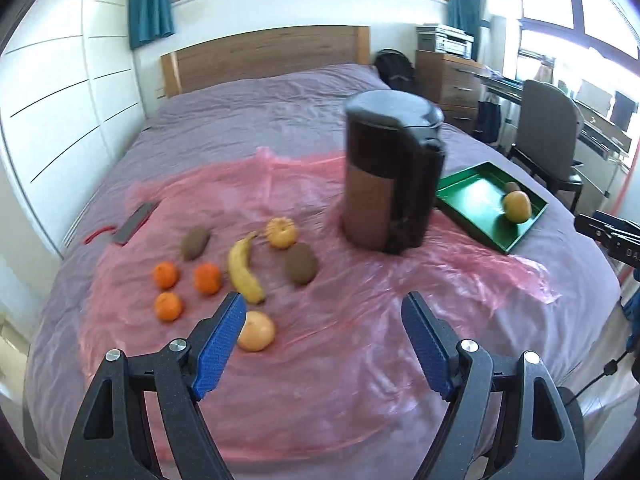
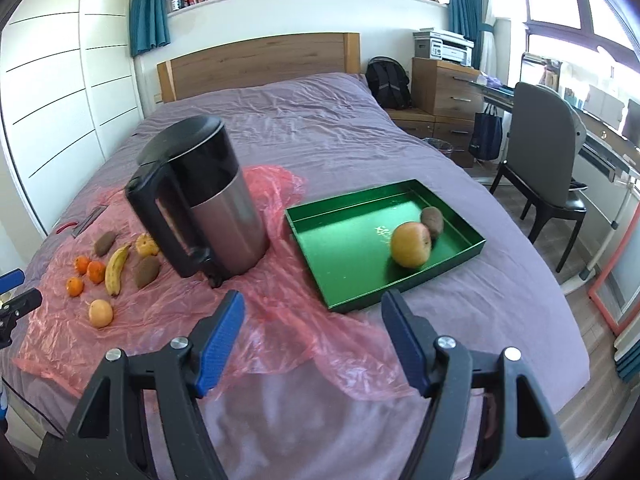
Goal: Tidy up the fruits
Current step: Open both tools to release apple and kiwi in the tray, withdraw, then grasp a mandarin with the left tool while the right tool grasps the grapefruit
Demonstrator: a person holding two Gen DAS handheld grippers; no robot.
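Both the left claw [image 1: 324, 308] and right claw [image 2: 313, 306] gape empty. Just ahead-left of the left claw lies a round, firm, smooth apple [image 1: 256, 331]; pinch gently across its middle.

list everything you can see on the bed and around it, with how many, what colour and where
tangerines: 3, orange, left on the pink sheet
banana: 1, yellow, beside the tangerines
kiwis on sheet: 2, brown, either side of the banana
apples on sheet: 2, yellow-orange, one near, one behind the banana
kettle: 1, black and steel, upright mid-bed
tray: 1, green, right of the kettle
apple in tray: 1, yellow-red
kiwi in tray: 1, brown, behind that apple
plastic sheet: 1, pink, over the purple bed
chair: 1, grey, right of the bed
left gripper: fingers open, blue pads
right gripper: fingers open, blue pads
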